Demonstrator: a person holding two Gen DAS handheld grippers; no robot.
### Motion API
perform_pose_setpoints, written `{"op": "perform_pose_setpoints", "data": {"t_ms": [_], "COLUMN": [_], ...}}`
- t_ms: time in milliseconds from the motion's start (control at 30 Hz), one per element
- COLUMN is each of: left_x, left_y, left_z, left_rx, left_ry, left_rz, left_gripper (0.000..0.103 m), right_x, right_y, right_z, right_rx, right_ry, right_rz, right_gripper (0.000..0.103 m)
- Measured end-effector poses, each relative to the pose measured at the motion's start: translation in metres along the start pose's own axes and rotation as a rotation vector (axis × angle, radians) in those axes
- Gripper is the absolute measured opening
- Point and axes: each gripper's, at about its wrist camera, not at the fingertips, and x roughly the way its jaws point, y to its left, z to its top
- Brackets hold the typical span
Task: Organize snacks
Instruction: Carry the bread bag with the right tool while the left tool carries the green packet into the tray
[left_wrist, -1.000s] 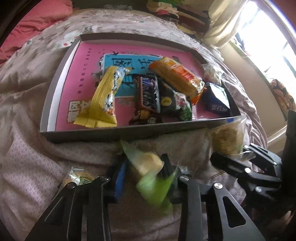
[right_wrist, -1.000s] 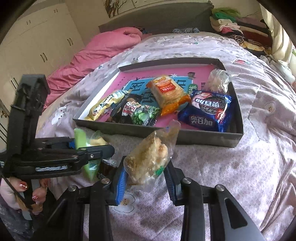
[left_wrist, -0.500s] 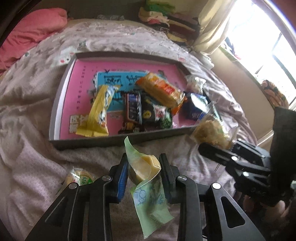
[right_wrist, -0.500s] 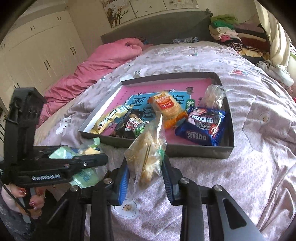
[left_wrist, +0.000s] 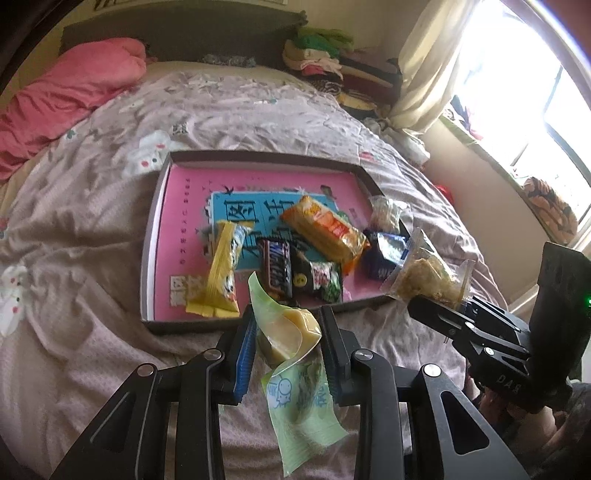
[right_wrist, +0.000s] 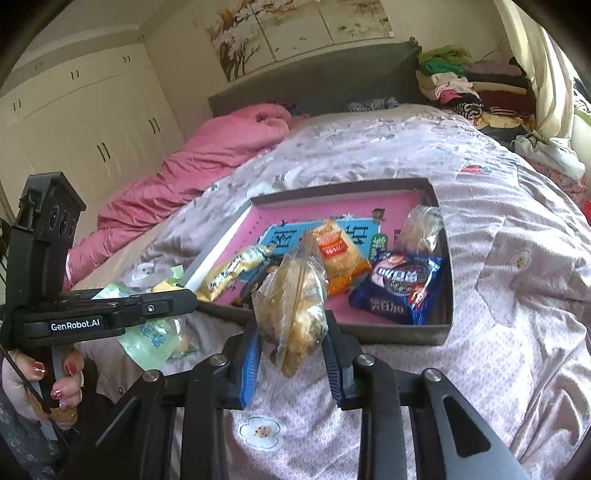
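Two black two-finger grippers, both angled down toward a lilac floral bedspread (left_wrist: 92, 229) and both clamped on snacks. Left gripper (left_wrist: 288, 347), lower centre of the left wrist view, is closed on a pale green plastic packet with a yellow cake inside (left_wrist: 291, 354); the blue pads (left_wrist: 245, 354) press its sides, the packet's printed tail hangs below the fingers and its top flap sticks up above them. Right gripper (right_wrist: 291, 358), lower centre of the right wrist view, is closed tight on a clear plastic bag of golden-brown crispy pieces (right_wrist: 291, 302); the bag stands upright between the pads, top end reaching up in front of the tray.

In the right wrist view the left gripper lies level at centre left, pointing right; a hand with red-painted nails (right_wrist: 55, 380) grips its handle at lower left. In the left wrist view the right gripper comes in from the lower right, pointing up-left, bag at its tip just beside the tray's near right corner.

Shallow grey cardboard tray with a pink printed floor (left_wrist: 162, 206) sits on the bedspread mid-frame. Inside: yellow wrapper bar (left_wrist: 221, 273), dark chocolate bar (left_wrist: 275, 269), orange cracker pack (left_wrist: 325, 232), blue cookie pack (right_wrist: 399, 291), small clear bag (right_wrist: 421, 225) at the far right wall. Pink duvet (left_wrist: 66, 88) bunched upper left.
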Motion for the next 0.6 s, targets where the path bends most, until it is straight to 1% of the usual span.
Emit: {"op": "perform_pose_setpoints", "data": {"t_ms": [200,500,600], "left_x": [-0.006,-0.01,-0.007], "left_y": [0.001,0.004,0.003], "left_z": [0.011,0.032,0.037], "left_rx": [0.003,-0.002,0.005], "left_ry": [-0.033,-0.092,-0.099], "left_rz": [0.015,0.046,0.057], "left_gripper": [0.033,0.033,0.033], "right_x": [-0.008,-0.011,-0.013], "right_y": [-0.007,-0.014,-0.016], "right_z": [0.007,0.015,0.017], "right_rx": [0.015,0.026,0.027], "right_ry": [-0.043,-0.072,-0.082], "right_rz": [-0.002,-0.023,-0.033], "right_gripper": [0.031,0.031,0.031]}}
